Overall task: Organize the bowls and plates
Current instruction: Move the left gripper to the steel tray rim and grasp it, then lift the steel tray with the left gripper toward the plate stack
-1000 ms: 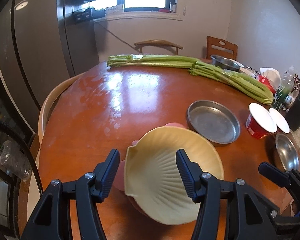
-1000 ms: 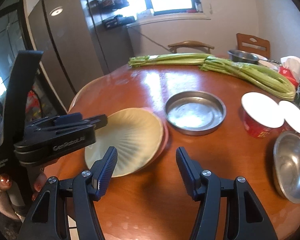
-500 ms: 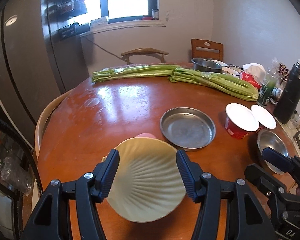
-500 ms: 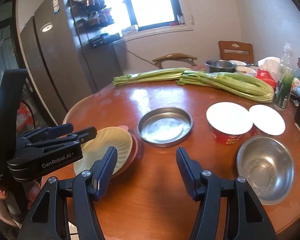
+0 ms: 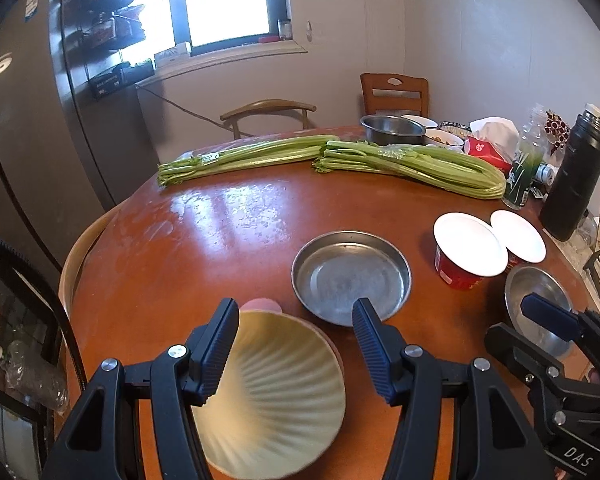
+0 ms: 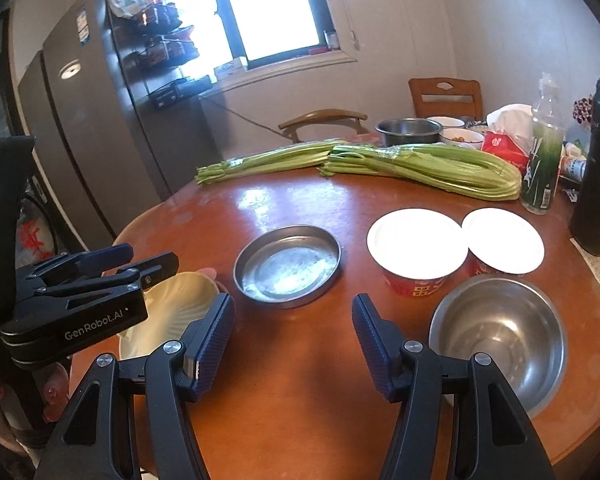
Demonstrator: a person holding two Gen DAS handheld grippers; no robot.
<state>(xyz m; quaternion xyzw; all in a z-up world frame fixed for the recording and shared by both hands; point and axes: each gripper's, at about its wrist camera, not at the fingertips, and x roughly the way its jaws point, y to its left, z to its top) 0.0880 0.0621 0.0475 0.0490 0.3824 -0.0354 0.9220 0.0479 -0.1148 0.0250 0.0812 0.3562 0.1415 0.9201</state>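
Tools (image 5: 296, 350) (image 6: 294, 344) agape, cream plate (image 5: 272, 396) atop pink plate (image 5: 260, 304), table (image 5: 204, 248)

Home kitchen: fridge (image 6: 84, 128), dining table (image 6: 300, 360).

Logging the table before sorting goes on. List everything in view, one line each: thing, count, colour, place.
ribbed plate: one, cream, near left edge, on a pink plate
flat pan: one, steel, table middle
steel bowl: one, near right edge
lidded cups: two, red with white lids, behind the steel bowl
celery: two bunches, green, far side
deep steel bowl: one, behind the celery
flask: one, black, far right
table: one, round, red-brown
left gripper: black, jaws open above the ribbed plate
right gripper: black, jaws open, empty
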